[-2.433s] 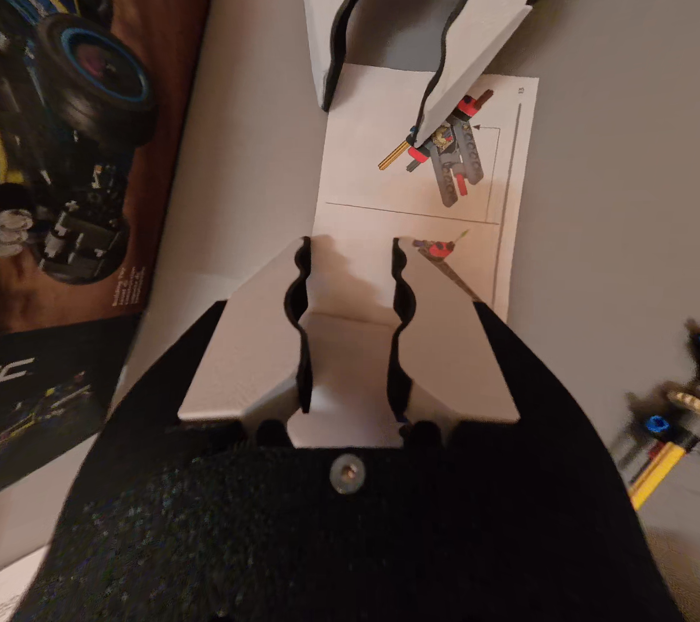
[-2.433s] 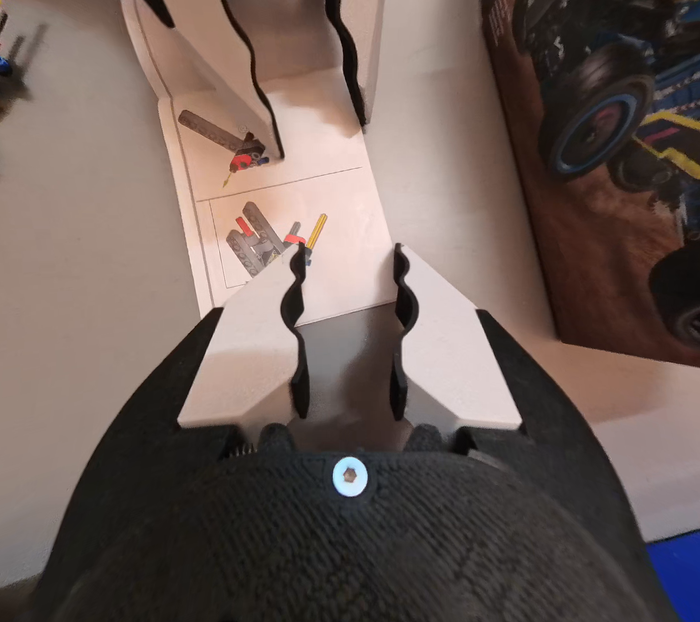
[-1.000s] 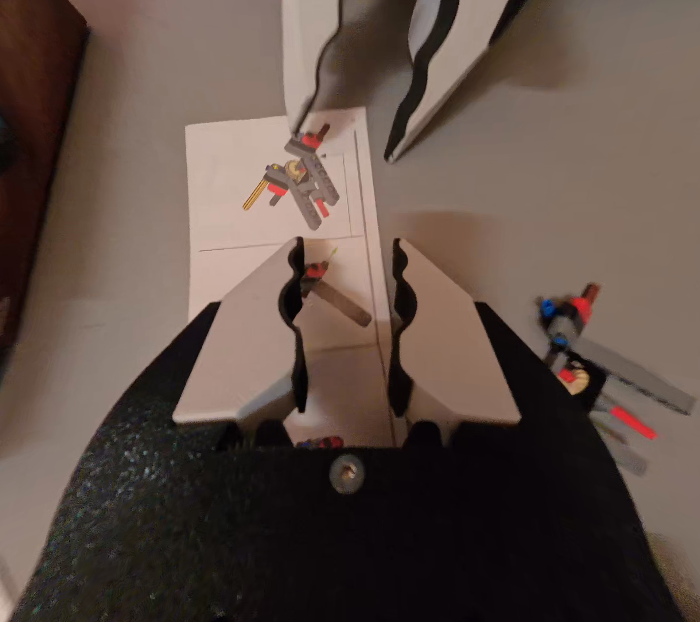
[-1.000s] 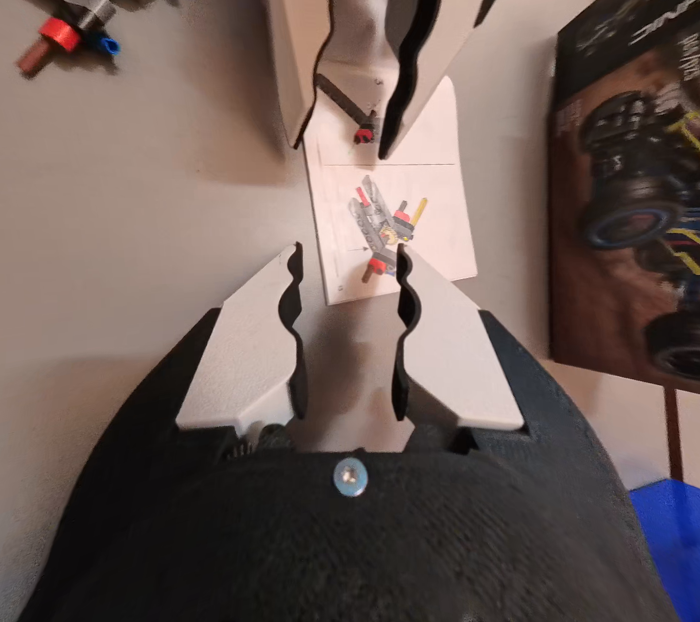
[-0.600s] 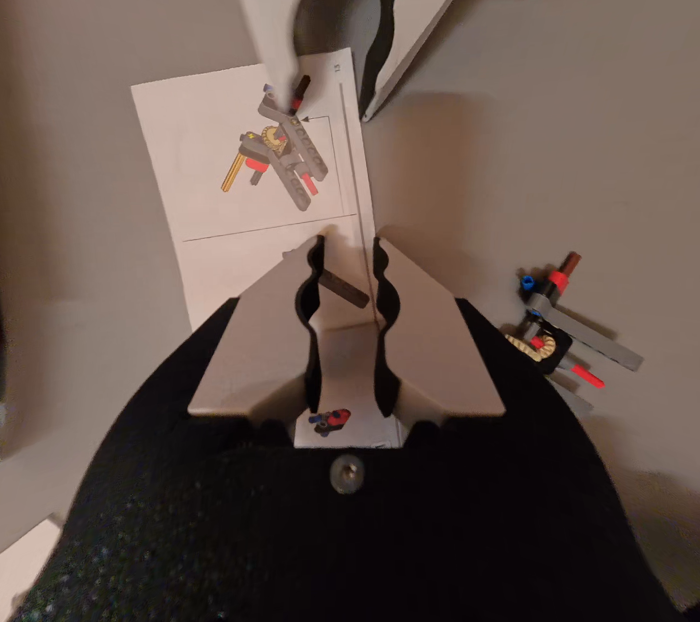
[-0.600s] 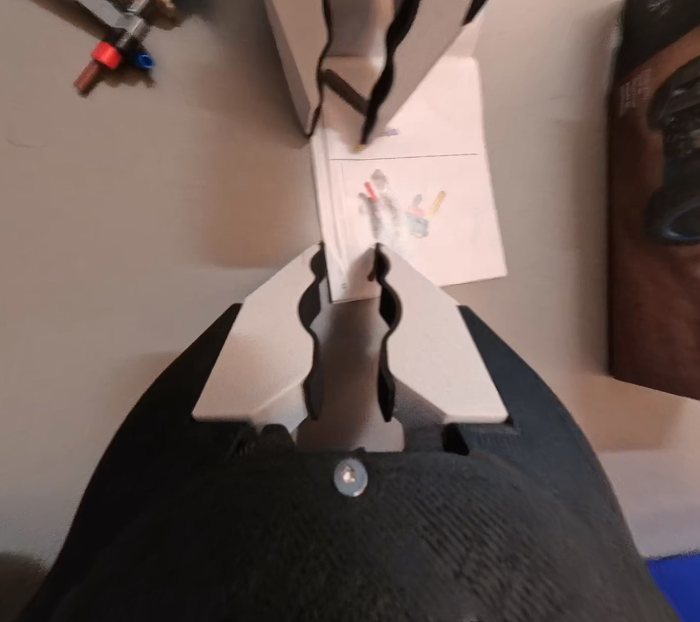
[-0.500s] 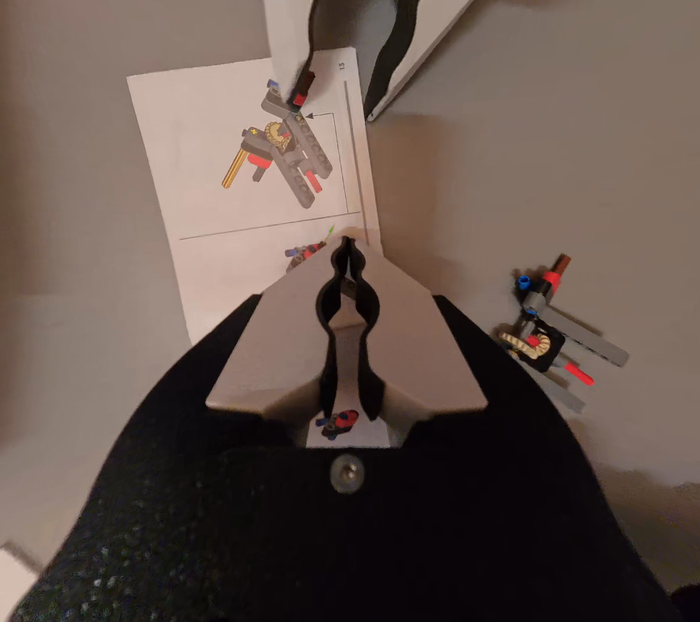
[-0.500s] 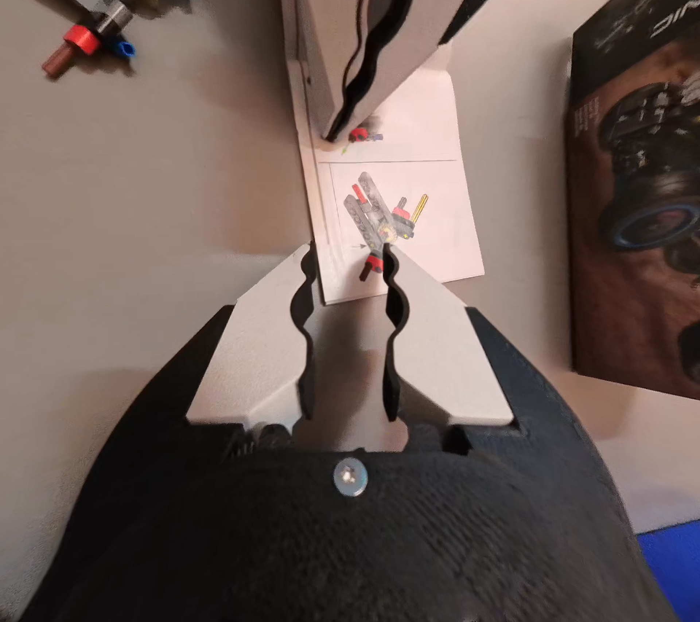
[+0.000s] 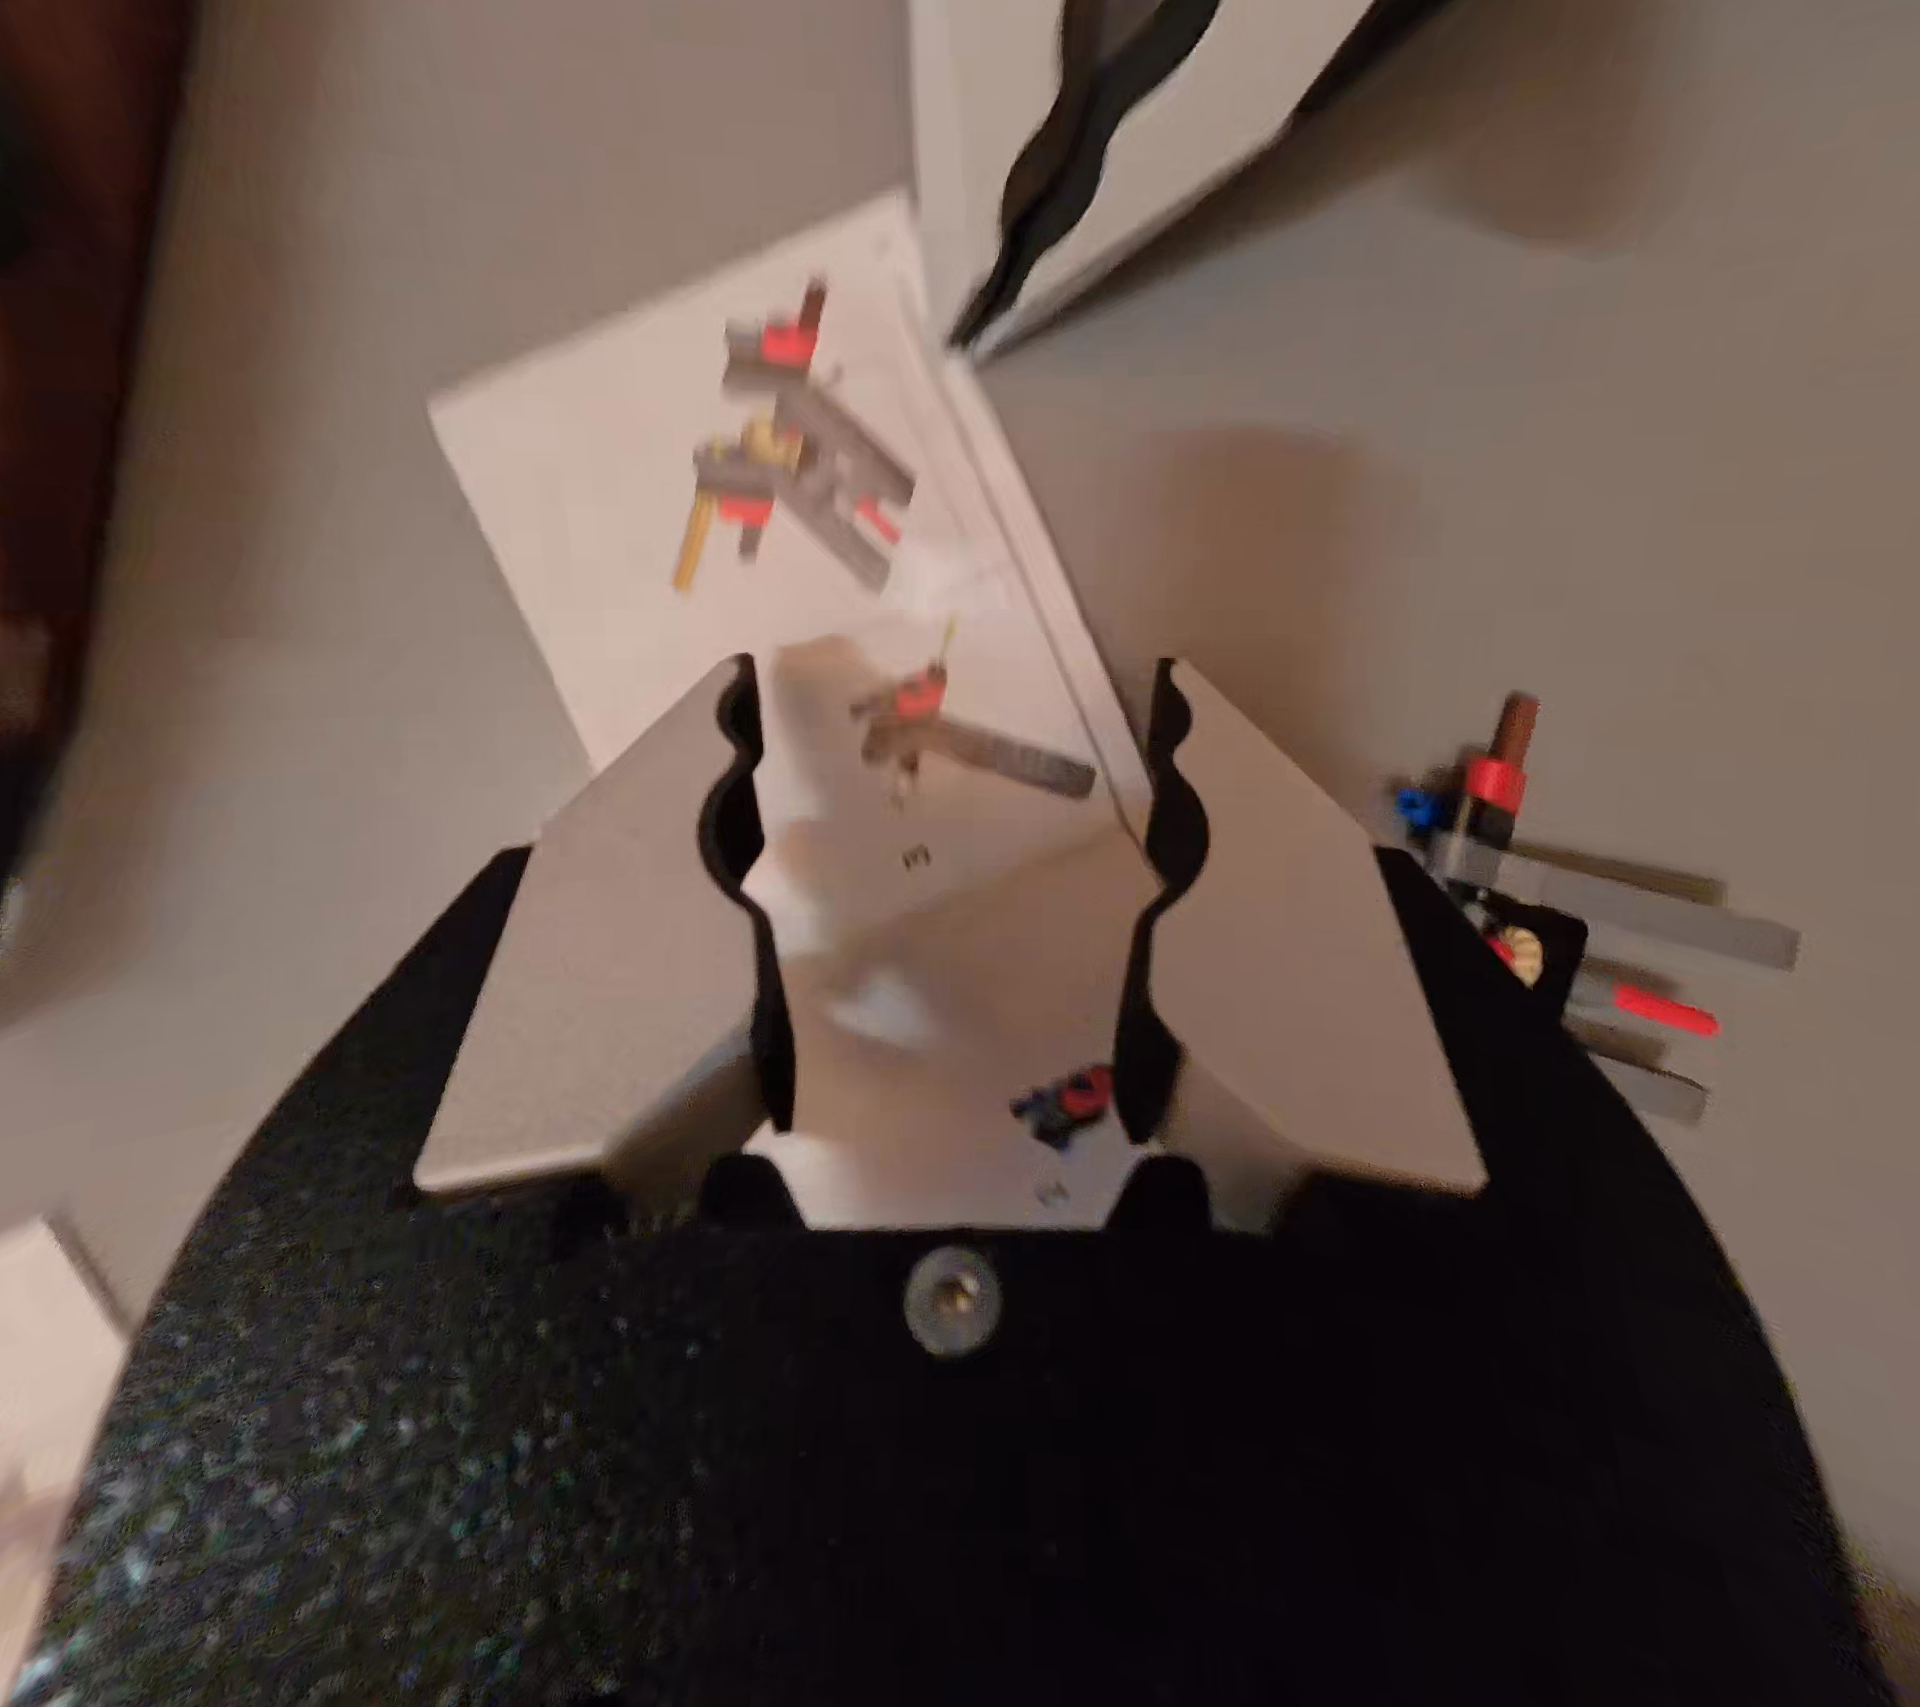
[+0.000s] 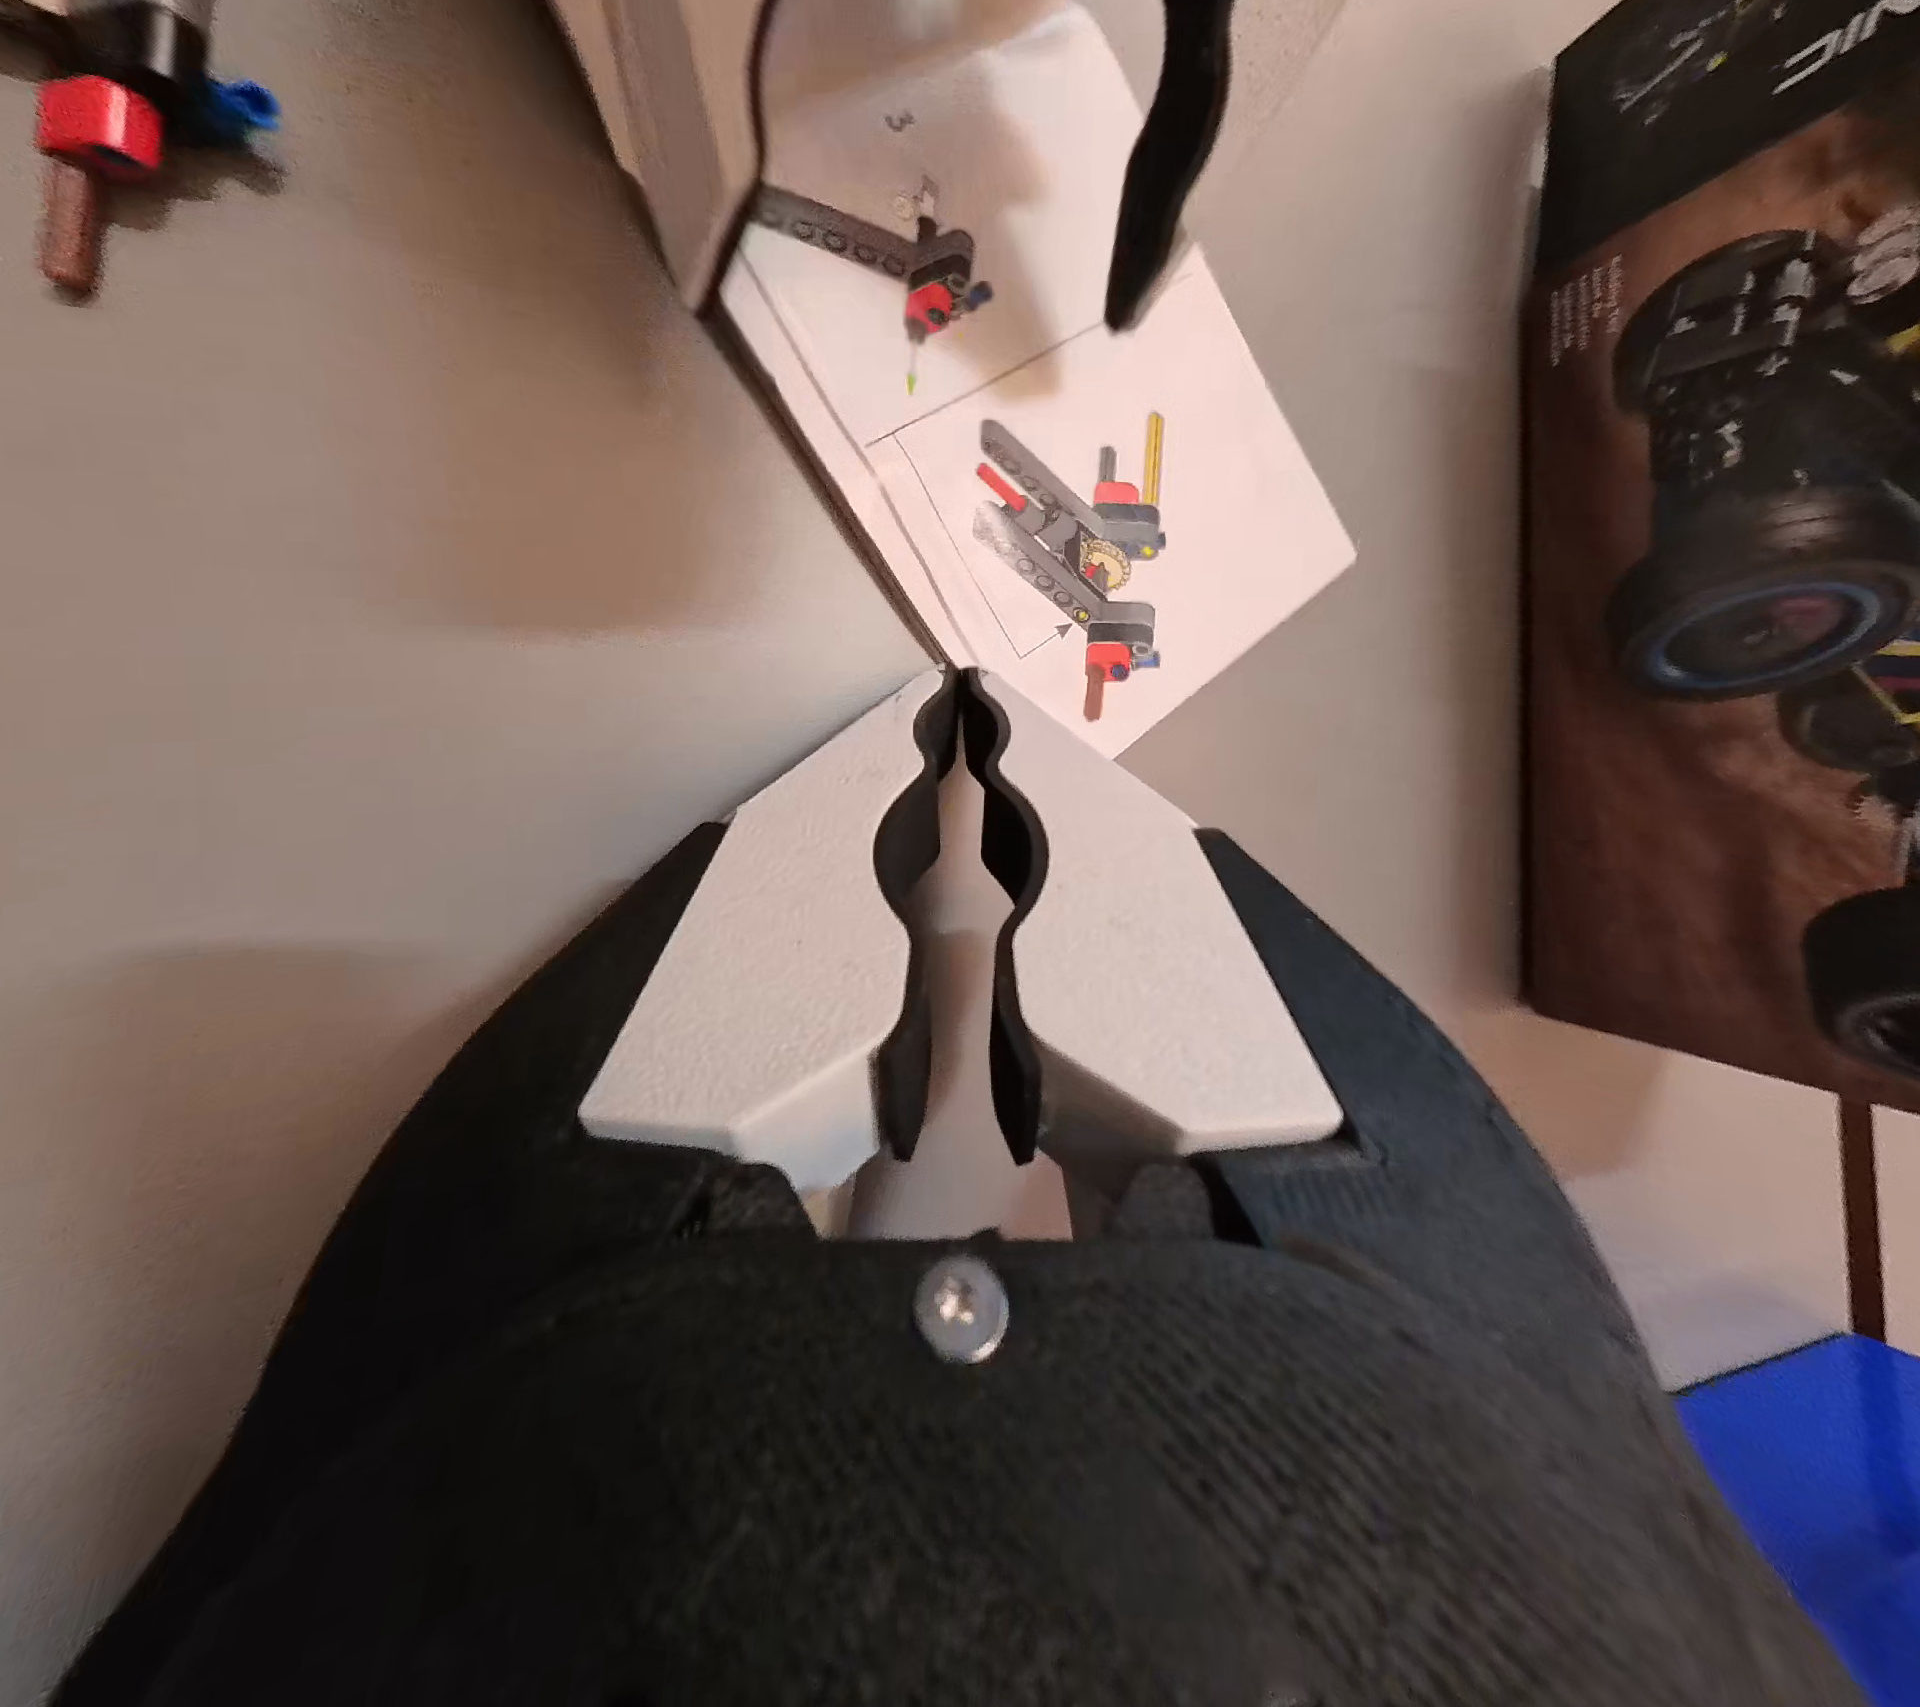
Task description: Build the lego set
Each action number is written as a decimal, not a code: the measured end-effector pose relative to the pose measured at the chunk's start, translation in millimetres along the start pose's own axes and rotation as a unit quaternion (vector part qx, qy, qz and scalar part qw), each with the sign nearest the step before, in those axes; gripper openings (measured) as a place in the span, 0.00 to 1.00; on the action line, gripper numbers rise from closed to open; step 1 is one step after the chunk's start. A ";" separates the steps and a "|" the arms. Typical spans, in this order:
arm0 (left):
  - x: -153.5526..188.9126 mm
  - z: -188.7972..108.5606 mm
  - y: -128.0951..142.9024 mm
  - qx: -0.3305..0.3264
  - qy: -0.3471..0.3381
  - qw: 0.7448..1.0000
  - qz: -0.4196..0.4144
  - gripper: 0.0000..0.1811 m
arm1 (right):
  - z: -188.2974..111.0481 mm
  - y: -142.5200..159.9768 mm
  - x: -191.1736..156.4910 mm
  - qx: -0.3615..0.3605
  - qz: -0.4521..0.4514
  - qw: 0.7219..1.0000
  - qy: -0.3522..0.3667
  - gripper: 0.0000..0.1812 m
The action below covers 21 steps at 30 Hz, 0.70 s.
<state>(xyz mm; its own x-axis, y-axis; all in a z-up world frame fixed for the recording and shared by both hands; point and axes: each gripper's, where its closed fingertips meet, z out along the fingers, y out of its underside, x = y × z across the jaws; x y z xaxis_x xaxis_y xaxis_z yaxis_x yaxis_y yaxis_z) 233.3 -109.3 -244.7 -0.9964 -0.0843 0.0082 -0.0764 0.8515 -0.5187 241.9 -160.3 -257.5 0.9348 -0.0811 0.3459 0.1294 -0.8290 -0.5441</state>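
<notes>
1. The left claw (image 9: 954,701) is spread wide and empty above the instruction sheet (image 9: 582,452) on the counter (image 9: 1455,431).
2. The right claw (image 10: 958,678) is pinched closed at the sheet's near corner (image 10: 1226,514); whether it grips the paper I cannot tell.
3. The part-built lego assembly (image 9: 1558,909) lies on the counter just right of the sheet.
4. It looks light, stiff, and loosely pinned, so its grey beams seem the safest hold, not the thin axles.
5. The assembly is cut off in both views, and the left view is blurred.
6. The set's box (image 10: 1725,514) lies beyond the sheet.
</notes>
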 end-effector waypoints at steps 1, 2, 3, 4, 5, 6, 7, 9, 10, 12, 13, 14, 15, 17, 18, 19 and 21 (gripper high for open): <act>0.0 1.3 11.1 -0.040 -0.011 0.999 -0.013 0.41 | -1.6 -0.4 -4.1 -0.004 0.003 1.000 -0.006 0.00; -2.4 3.0 19.5 -0.070 -0.031 0.997 -0.017 0.42 | -2.5 -1.1 -7.5 -0.007 0.003 1.000 -0.008 0.00; -1.4 4.7 20.9 -0.074 -0.040 0.996 -0.014 0.40 | -2.7 -2.6 -10.4 -0.008 0.003 1.000 -0.009 0.00; 2.7 6.1 19.4 -0.069 -0.033 0.997 -0.010 0.41 | -2.5 -4.7 -13.2 -0.009 0.006 1.000 -0.011 0.00; 4.1 7.1 18.8 -0.067 -0.031 0.997 -0.006 0.41 | -2.2 -7.4 -16.6 -0.009 0.005 1.000 -0.015 0.00; 2.9 7.5 18.3 -0.063 -0.033 0.997 -0.001 0.42 | -1.0 -11.8 -20.4 -0.001 0.000 1.000 -0.019 0.00; 2.3 7.9 18.4 -0.058 -0.029 0.998 0.001 0.41 | 1.3 -17.9 -24.2 0.015 -0.001 1.000 -0.023 0.00; 3.0 9.2 18.4 -0.047 -0.012 0.999 -0.002 0.41 | 6.5 -27.3 -26.2 0.045 0.008 0.999 -0.021 0.00; 1.5 9.2 18.5 -0.040 -0.012 0.999 -0.001 0.42 | 8.3 -29.8 -25.9 0.054 0.013 0.998 -0.019 0.00; 2.7 7.9 19.2 -0.034 -0.006 0.999 0.007 0.35 | 11.0 -33.7 -25.2 0.071 0.033 0.997 -0.016 0.00; 4.6 7.3 19.4 -0.032 -0.002 0.999 0.016 0.34 | 12.6 -36.0 -24.7 0.080 0.041 0.996 -0.014 0.00; 6.6 7.1 19.2 -0.030 0.001 0.999 0.025 0.32 | 14.2 -38.2 -24.4 0.087 0.043 0.995 -0.011 0.00; 7.8 7.0 19.1 -0.027 0.003 0.999 0.031 0.31 | 15.7 -40.1 -23.7 0.090 0.044 0.995 -0.007 0.00; 8.2 6.9 18.9 -0.021 0.004 0.999 0.036 0.29 | 19.6 -44.5 -20.8 0.098 0.045 0.994 0.004 0.00; 7.9 6.9 19.1 -0.016 0.005 0.999 0.033 0.30 | 20.9 -47.4 -19.2 0.105 0.040 0.994 0.013 0.00; 7.0 6.7 19.4 -0.011 0.004 0.999 0.030 0.30 | 21.7 -49.5 -18.1 0.110 0.039 0.993 0.018 0.00; 5.1 5.6 21.0 -0.001 0.002 1.000 0.029 0.31 | 23.3 -50.1 -13.0 0.108 0.038 0.993 0.035 0.00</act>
<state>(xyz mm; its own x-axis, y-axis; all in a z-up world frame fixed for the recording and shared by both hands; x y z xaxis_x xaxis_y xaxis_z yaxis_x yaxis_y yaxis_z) 226.8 -94.8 -260.3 -0.9993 -0.0333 -0.0183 -0.0191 0.8557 -0.5172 230.9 -104.8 -252.5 0.9200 -0.1837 0.3463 0.1346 -0.6817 -0.7192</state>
